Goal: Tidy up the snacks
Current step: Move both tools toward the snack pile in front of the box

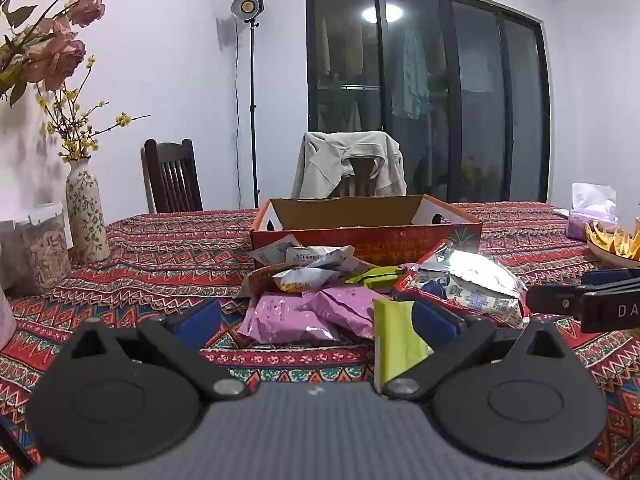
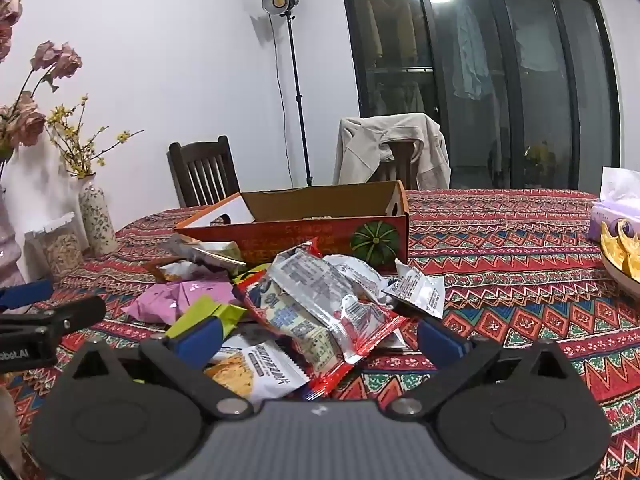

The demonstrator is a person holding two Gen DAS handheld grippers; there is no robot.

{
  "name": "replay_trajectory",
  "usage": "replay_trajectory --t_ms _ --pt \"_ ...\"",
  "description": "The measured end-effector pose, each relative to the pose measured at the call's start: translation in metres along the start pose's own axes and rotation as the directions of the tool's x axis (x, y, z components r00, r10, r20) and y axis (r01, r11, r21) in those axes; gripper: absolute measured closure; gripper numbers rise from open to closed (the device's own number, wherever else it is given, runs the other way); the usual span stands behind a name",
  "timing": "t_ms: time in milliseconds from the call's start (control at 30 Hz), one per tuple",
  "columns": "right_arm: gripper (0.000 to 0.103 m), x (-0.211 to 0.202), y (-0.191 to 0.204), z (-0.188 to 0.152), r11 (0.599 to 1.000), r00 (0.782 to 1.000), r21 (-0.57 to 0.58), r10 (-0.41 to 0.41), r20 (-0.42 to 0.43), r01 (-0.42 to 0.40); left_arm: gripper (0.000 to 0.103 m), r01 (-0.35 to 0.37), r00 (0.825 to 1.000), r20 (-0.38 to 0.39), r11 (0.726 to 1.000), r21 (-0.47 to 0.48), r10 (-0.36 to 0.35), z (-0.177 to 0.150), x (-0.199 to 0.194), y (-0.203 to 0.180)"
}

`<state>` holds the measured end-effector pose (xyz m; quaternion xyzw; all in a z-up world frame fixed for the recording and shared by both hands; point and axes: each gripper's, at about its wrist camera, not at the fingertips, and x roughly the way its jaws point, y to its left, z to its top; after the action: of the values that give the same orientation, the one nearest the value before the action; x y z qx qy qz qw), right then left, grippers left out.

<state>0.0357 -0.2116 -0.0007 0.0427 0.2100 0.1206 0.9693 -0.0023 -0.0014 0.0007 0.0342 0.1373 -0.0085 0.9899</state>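
Jaws of both the left hand-held gripper (image 1: 316, 316) and right hand-held gripper (image 2: 320, 340) stand wide apart, gripping nothing, over snack packets (image 2: 320, 304).

From my left-wrist feed, a patterned red tablecloth (image 1: 168, 256) covers the table. At the left edge I see a floral vase (image 1: 85, 212) with yellow sprigs, pink roses (image 1: 60, 40) above it, and a clear jar (image 1: 42, 248) beside it. A dark wooden chair (image 1: 172, 178) and a studio lamp (image 1: 248, 8) stand at centre-left; a beige jacket (image 1: 352, 160) drapes a second chair before the dark window (image 1: 428, 88). A tissue pack (image 1: 590, 212) sits far right.
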Motion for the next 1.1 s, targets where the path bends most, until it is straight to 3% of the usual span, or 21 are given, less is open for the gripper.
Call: replay_trajectory --t_ms 1100 --pt "0.000 -0.0032 0.0053 0.0010 1.000 1.000 0.003 0.012 -0.009 -0.012 0.000 0.027 0.999 -0.041 0.998 -0.051 -0.029 -0.0012 0.0017 0.0046"
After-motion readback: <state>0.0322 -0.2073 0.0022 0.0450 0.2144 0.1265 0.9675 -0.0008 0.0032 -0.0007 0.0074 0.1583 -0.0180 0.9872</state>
